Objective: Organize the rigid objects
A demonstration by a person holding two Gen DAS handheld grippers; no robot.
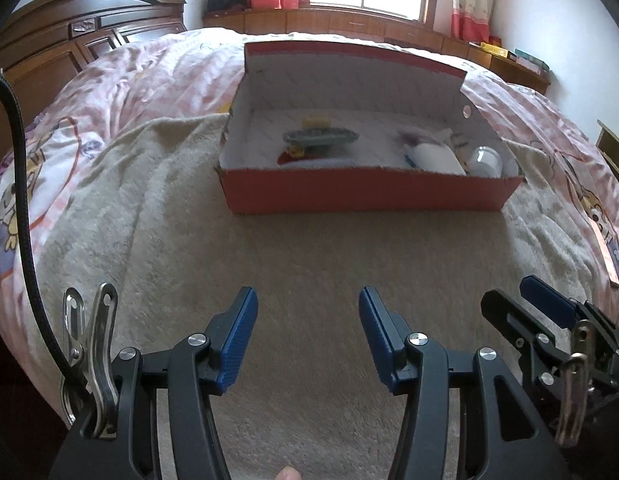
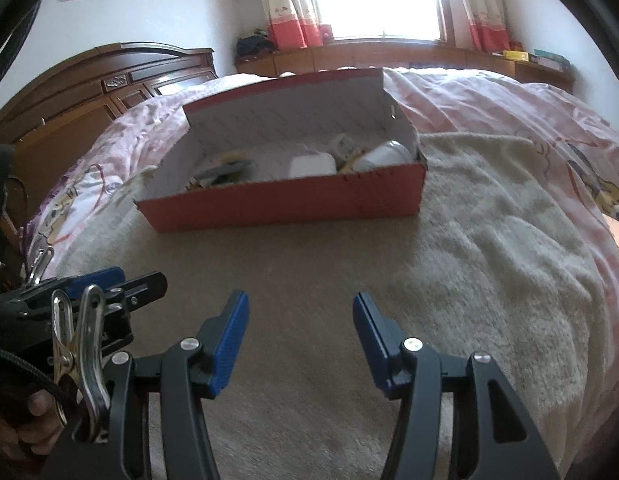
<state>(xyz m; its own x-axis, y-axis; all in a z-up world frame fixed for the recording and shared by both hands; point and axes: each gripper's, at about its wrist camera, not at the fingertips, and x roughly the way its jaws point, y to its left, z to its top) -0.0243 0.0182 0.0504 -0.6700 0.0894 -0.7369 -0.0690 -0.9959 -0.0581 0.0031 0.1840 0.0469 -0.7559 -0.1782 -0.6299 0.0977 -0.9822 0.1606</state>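
Note:
A red cardboard box [image 1: 369, 194] [image 2: 289, 204] with a white inside and a raised back flap lies on a cream blanket. Inside it I see a grey-green toy boat [image 1: 321, 138], a white block [image 1: 433, 158] [image 2: 312, 165] and a white jar [image 1: 485, 160] [image 2: 383, 155]; the other pieces are too blurred to name. My left gripper [image 1: 308, 300] is open and empty, over bare blanket well short of the box. My right gripper [image 2: 300, 300] is likewise open and empty. They hang side by side, and each sees the other at its edge: right gripper [image 1: 509, 292], left gripper [image 2: 129, 279].
The cream blanket [image 1: 309, 260] [image 2: 469, 240] covers a pink cartoon-print quilt [image 1: 129, 80] on a bed. A dark wooden headboard [image 1: 81, 32] stands at the left, and a low wooden ledge [image 1: 349, 22] runs under the window behind. A black cable [image 1: 21, 200] hangs at the left.

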